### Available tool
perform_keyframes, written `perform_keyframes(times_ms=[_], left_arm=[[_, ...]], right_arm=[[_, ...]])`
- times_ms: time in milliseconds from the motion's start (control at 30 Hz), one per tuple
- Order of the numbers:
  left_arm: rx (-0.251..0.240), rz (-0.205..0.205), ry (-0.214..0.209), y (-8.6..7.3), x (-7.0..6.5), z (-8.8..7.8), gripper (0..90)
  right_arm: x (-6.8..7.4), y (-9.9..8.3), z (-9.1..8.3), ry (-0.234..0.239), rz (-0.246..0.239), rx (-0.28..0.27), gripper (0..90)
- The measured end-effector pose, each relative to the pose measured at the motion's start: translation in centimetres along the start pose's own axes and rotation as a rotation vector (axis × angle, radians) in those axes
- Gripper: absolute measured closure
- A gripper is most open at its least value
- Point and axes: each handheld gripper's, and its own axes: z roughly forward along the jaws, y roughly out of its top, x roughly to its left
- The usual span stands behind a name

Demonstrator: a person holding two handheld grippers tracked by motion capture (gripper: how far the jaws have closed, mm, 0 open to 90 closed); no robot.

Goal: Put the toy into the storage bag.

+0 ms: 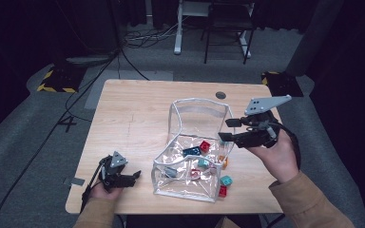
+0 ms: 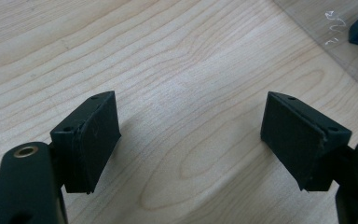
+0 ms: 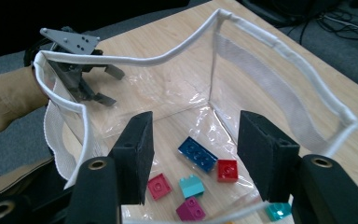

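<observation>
A clear plastic bag (image 1: 199, 100) with a white rim stands open in the middle of the wooden table (image 1: 133, 109). Inside lie several toy bricks, among them a dark blue brick (image 3: 196, 153), a red brick (image 3: 227, 170) and a teal brick (image 3: 191, 185). My right gripper (image 1: 227, 129) hovers at the bag's right rim, pointing in over the opening. Its jaws (image 3: 196, 140) stand open with nothing between them. My left gripper (image 1: 135, 178) rests near the table's front left, left of the bag, open and empty (image 2: 191, 135) over bare wood.
A teal brick (image 1: 225, 180) and a red brick (image 1: 222, 191) lie at the bag's front right corner. A round cable hole (image 1: 220, 95) sits near the far table edge. Behind the table are a chair (image 1: 228, 28) and floor cables (image 1: 142, 35).
</observation>
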Motion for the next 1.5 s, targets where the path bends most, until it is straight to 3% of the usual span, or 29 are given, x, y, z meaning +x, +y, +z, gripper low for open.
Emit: perform_keyframes(times_ms=[333,633,933,1500], left_arm=[[0.002,0.0,0.001,0.0,0.0,0.0,19.7],[0.0,0.0,0.002,0.0,0.0,0.0,19.6],[0.001,0.001,0.003,0.0,0.0,0.0,19.6],[0.001,0.001,0.003,0.0,0.0,0.0,19.6]], right_arm=[[-1.7,-2.4,-3.6,-0.062,0.058,-0.071,45.1],[-3.0,-4.7,-4.2,-0.096,0.096,-0.079,43.4],[-4.0,-7.0,-2.7,-0.107,0.123,-0.066,42.6],[-4.9,-11.2,2.4,-0.089,0.147,0.014,42.0]])
